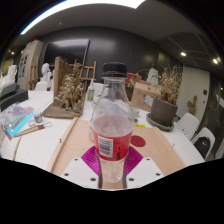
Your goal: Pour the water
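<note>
A clear plastic water bottle (pixel 112 120) with a black cap and a red label stands upright between my fingers, filling the middle of the view. Both magenta pads (pixel 92 158) press against the bottle's lower body, so my gripper (pixel 112 165) is shut on it. The bottle is lifted or held above a light wooden board (pixel 75 140) on the table. A small red round object (pixel 137 141) lies on the surface just right of the bottle.
A white table (pixel 35 140) stretches to the left with a blue-and-white item (pixel 20 125) on it. A wooden model (pixel 70 95) stands at the back left. A dark pot with a dried plant (pixel 163 105) sits at the right. White chairs (pixel 205 140) stand to the right.
</note>
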